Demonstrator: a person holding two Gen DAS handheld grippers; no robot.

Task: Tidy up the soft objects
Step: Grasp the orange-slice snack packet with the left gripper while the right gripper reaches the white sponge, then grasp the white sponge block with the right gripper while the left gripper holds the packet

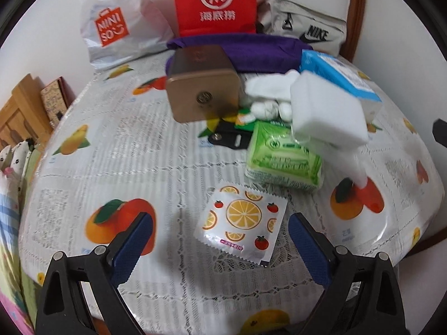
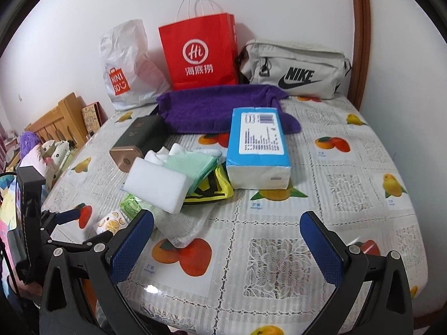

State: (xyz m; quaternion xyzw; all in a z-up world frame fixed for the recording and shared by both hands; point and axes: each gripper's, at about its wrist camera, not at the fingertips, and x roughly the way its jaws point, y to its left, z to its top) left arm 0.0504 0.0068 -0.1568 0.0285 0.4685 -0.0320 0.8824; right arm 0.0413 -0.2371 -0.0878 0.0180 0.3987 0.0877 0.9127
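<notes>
My left gripper [image 1: 220, 227] is open and empty, just above a flat fruit-print sachet [image 1: 240, 223] that lies between its fingers. Beyond it lie a green tissue pack [image 1: 282, 156], a white sponge block [image 1: 327, 109], white socks [image 1: 268, 86] and a blue tissue pack [image 1: 338, 72]. My right gripper [image 2: 226, 234] is open and empty over the tablecloth, short of the pile: white sponge block [image 2: 156, 184], mint cloth [image 2: 192, 164], yellow-black item [image 2: 209, 189], blue tissue pack [image 2: 257, 145], purple towel [image 2: 218, 109]. The left gripper [image 2: 72, 217] shows at that view's left edge.
A bronze-ended dark box [image 1: 201, 83] lies behind the pile. Along the wall stand a Miniso plastic bag [image 2: 125, 69], a red paper bag [image 2: 201, 53] and a grey Nike bag [image 2: 293, 69]. The fruit-print tablecloth [image 2: 349, 181] covers the table. A wooden chair [image 2: 58, 122] stands at the left.
</notes>
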